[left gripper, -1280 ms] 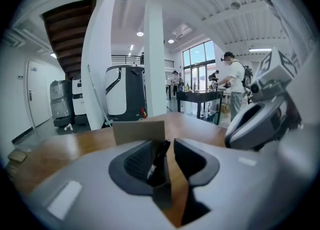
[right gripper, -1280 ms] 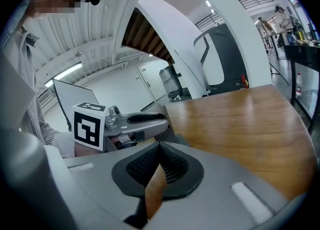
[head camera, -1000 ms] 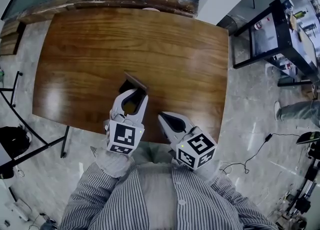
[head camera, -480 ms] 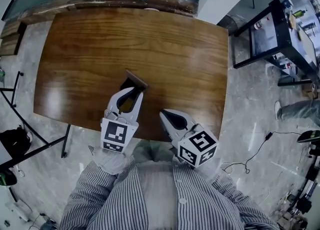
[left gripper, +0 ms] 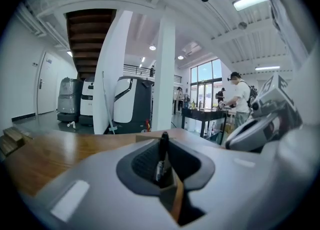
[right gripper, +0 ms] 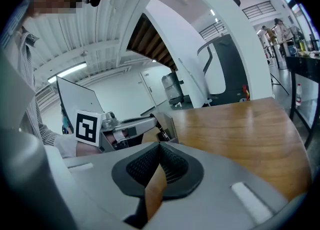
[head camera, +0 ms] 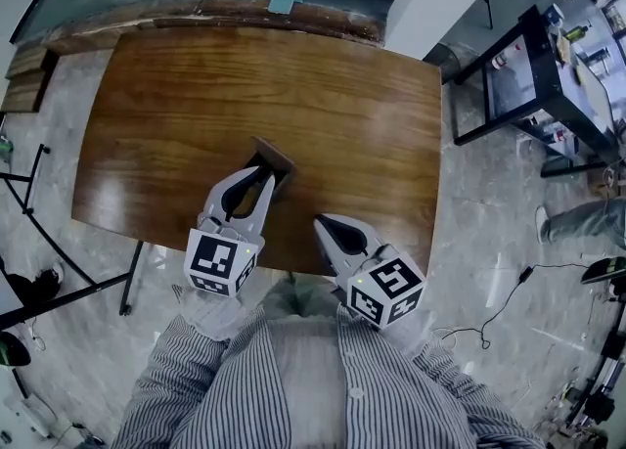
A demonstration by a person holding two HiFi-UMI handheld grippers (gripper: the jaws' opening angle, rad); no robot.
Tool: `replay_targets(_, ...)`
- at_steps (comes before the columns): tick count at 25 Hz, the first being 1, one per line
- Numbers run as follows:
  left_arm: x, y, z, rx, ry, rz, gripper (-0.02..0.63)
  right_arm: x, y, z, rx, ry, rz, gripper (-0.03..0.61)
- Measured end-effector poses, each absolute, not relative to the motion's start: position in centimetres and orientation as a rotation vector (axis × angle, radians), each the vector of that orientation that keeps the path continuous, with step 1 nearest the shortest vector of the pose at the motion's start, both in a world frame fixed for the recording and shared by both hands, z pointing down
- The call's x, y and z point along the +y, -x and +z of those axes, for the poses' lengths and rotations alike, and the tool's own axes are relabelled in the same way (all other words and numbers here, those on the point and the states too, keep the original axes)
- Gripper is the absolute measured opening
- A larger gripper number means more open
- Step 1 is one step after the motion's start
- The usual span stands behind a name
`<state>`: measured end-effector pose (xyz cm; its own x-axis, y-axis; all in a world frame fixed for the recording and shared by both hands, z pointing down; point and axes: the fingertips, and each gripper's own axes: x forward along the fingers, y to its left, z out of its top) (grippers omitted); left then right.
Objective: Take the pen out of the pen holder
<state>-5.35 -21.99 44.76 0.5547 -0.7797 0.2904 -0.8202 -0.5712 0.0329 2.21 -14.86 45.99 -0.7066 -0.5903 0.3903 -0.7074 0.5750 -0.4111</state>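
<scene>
Left gripper (head camera: 266, 179) reaches in over the near edge of the desk (head camera: 293, 85), with its tips right at the pen holder (head camera: 274, 156). The holder is a small brown box standing left of the desk's middle, on the person's side. The jaws are narrow and closing, with the pen (left gripper: 162, 150) between the pads. It is slim, black and upright, and its dark top stands just above the jaw tips. The pads look to be pressing on the barrel already. The gripper comes at the pen from the side and not steeply, presumably so the pen can be drawn straight up along its own length without levering against the holder's wall. From overhead the gripper covers the pen, and in the left gripper view the jaw bodies block the lower end. I cannot say whether the tip is inside the holder or just clear of it, so I judge the step as mid-extraction at most. The holder itself is unbraced; if the pen drags on the way up, the box could tilt or lift with it. Right gripper (head camera: 320, 226) sits to the right, near the desk's front edge and apart from the holder. Its jaws are together on nothing, with only desk wood showing behind them. It seems parked there to keep out of the left hand's path rather than to help.
</scene>
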Motion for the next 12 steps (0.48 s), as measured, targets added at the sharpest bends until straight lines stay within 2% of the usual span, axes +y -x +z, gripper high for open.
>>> replay_targets(12, -18.7, 6.9, 38.0, -1.404, -2.702, 0.233, 0.054, -13.6, 0.1, 41.8, -2.698, -1.072, 0.666, 0.000)
